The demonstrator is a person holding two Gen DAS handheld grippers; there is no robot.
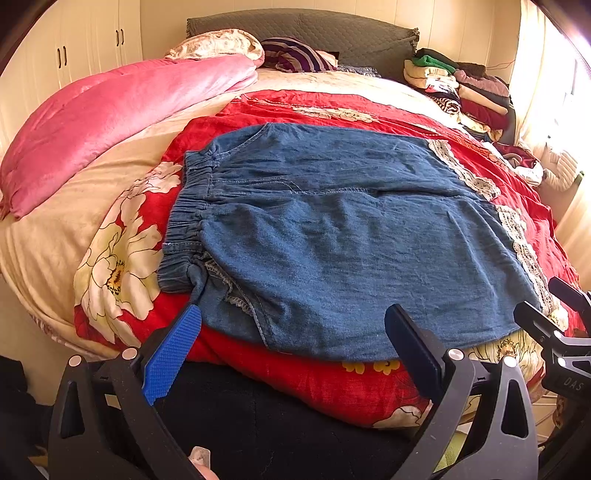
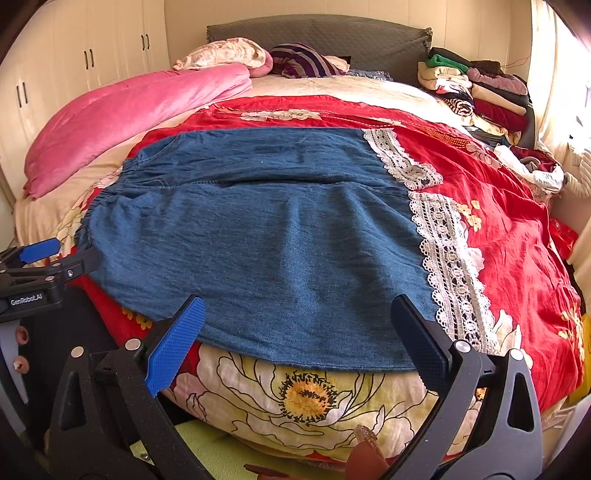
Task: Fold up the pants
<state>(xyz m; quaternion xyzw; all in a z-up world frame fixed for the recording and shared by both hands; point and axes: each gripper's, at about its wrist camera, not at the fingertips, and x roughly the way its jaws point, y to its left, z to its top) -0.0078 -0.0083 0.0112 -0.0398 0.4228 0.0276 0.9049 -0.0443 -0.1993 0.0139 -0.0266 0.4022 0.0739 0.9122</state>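
Blue denim pants [image 1: 332, 229] with white lace hems [image 2: 447, 254] lie flat and spread on the red floral bedspread [image 2: 509, 221], elastic waistband [image 1: 184, 218] to the left. My left gripper [image 1: 291, 317] is open, hovering over the near edge of the pants by the waistband side. My right gripper [image 2: 295, 312] is open, over the near edge closer to the lace hem. Each gripper shows at the edge of the other's view: the left one [image 2: 40, 258] and the right one [image 1: 554, 306].
A pink quilt [image 1: 122, 110] lies on the bed's left side. Pillows [image 1: 295, 55] and a grey headboard [image 2: 332, 33] are at the back. A pile of folded clothes [image 1: 461, 88] sits at the back right. White wardrobes [image 2: 88, 55] stand left.
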